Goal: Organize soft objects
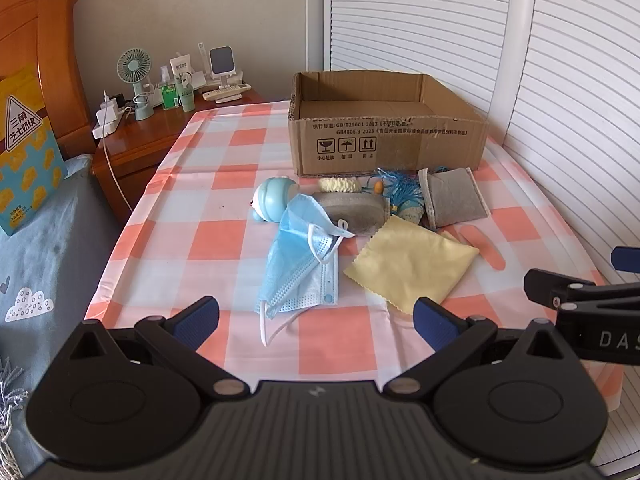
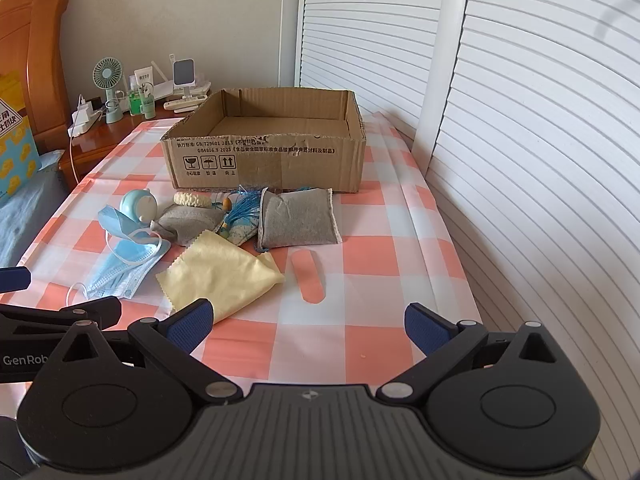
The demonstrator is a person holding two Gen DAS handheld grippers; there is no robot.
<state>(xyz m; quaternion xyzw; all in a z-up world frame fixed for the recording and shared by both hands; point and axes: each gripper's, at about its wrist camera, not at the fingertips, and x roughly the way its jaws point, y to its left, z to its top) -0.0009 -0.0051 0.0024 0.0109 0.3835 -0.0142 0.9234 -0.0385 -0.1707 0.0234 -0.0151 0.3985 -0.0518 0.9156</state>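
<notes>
Soft things lie heaped on counter (image 2: 384, 264) just before cardboard box (image 2: 272, 160): face masks (image 1: 300, 268), yellow cloth (image 2: 220, 276), grey pouch (image 2: 298, 220). Box looks empty, mouth up, ready for them. Your left claw (image 1: 316, 320) gapes wide, holds nothing, aimed at masks. Your right claw (image 2: 308, 326) wide too, holds nothing, low near cloth.
</notes>
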